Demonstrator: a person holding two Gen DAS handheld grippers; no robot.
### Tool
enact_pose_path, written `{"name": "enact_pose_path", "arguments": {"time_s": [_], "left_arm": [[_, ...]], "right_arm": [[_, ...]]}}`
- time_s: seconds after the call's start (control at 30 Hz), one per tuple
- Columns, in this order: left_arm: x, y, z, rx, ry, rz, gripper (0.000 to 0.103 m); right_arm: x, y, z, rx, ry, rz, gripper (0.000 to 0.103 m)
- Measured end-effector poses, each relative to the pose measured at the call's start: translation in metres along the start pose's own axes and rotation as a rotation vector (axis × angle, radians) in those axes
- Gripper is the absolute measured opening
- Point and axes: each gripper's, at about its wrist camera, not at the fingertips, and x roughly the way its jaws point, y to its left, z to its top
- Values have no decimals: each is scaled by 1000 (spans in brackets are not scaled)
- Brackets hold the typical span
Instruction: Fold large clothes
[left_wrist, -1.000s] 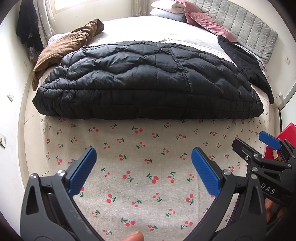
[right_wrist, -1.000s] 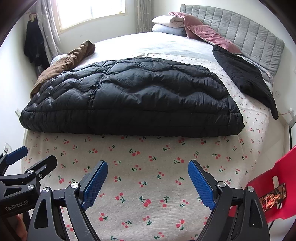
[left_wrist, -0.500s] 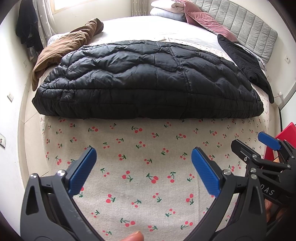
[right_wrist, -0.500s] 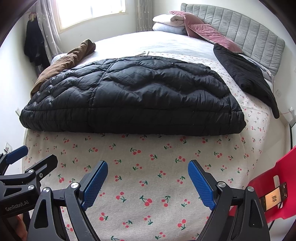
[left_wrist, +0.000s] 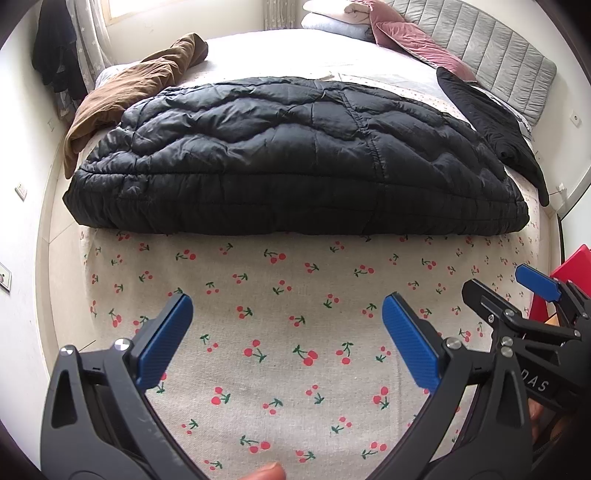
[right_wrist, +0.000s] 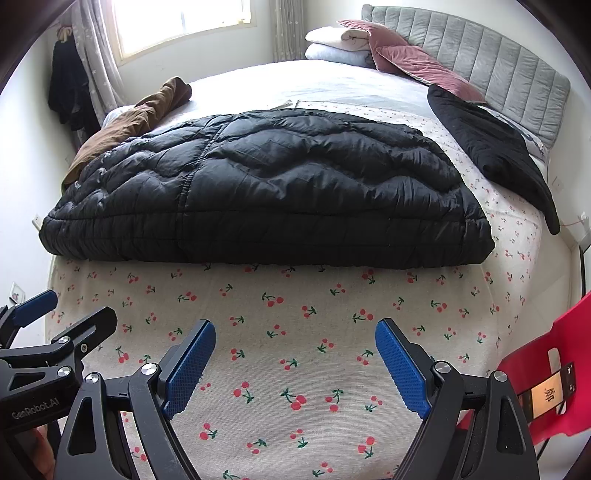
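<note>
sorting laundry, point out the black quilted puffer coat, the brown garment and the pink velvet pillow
black quilted puffer coat (right_wrist: 295, 192), right wrist view, middle panel
brown garment (right_wrist: 147, 114), right wrist view, mid fold
pink velvet pillow (right_wrist: 424, 70), right wrist view, centre

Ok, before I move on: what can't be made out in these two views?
- Far edge of the black puffer jacket: hidden by its own bulk in both views.
- Brown garment: its near end lies behind the jacket in the right wrist view.
- Red chair: cut off by the frame edge; its label is too small to read.
- Dark clothes by the window: too dim to identify.
</note>
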Motion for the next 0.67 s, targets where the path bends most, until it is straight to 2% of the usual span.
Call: {"name": "enact_pose_path", "arguments": {"time_s": [0.37,0.53,0.67], "left_arm": [[9,1,0,-4,20,28,102],[26,6,-3,-24,24,65,102],[45,12,-5,-34,57,81,102]], "right_arm": [[9,3,-1,5,18,15,90],[24,6,-2,9,48,25,90],[42,13,-5,7,78,34,90]]}}
